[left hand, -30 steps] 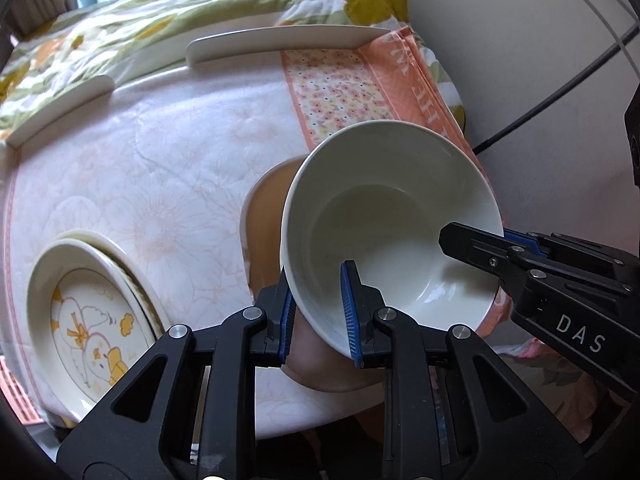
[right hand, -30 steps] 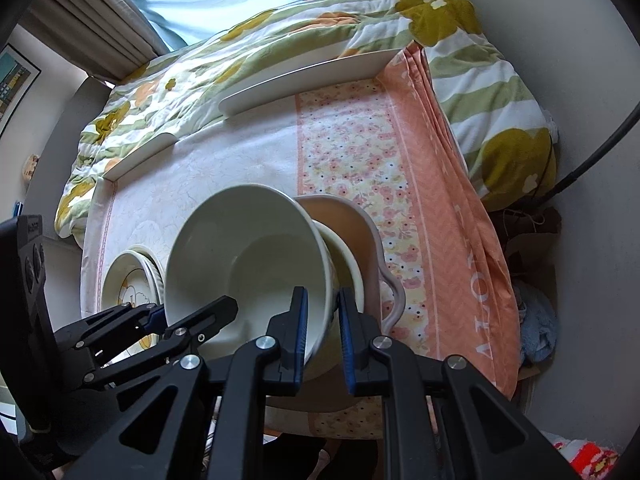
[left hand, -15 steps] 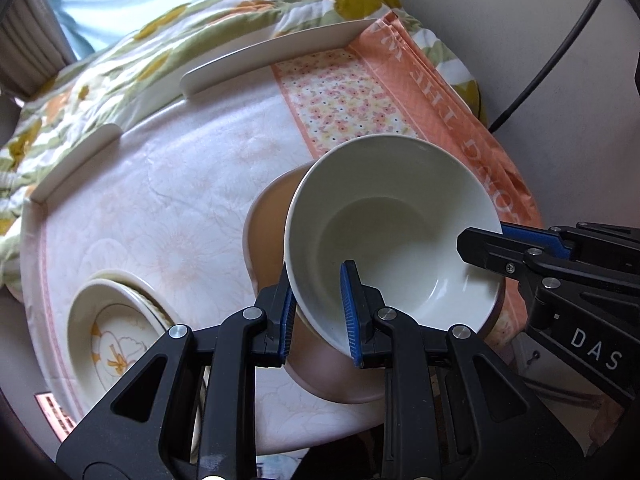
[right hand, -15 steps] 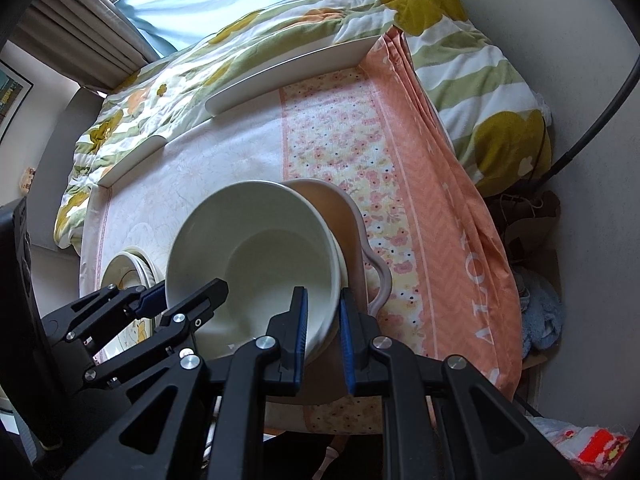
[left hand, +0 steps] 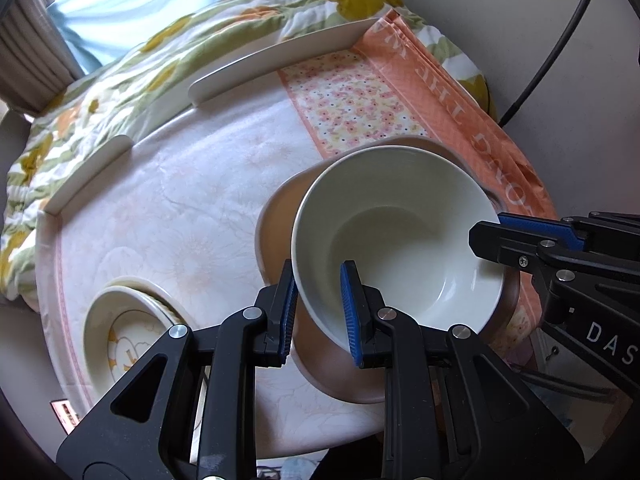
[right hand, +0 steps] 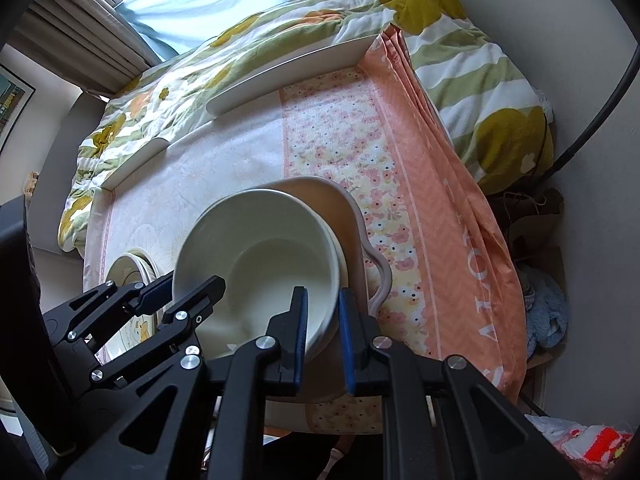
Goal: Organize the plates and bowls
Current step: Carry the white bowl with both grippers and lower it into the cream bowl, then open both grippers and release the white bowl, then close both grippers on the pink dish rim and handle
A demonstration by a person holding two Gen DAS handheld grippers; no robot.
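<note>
Straddling the near rim of the glossy white ceramic bowl [left hand: 394, 236], the left gripper [left hand: 318, 312] clamps it above the pinkish-brown handled dish [left hand: 280, 216]; stacked patterned plates [left hand: 128, 332] sit left. Rigid, slick, breakable: grip the rim wall. Right view alone shows a second bowl [right hand: 340, 256] nested beneath; right gripper [right hand: 322, 338] brackets both rims, contact unclear.

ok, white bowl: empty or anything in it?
Empty. The white bowl shows a bare glossy inside down to the bottom in both wrist views, with each tool gripping its rim.
</note>
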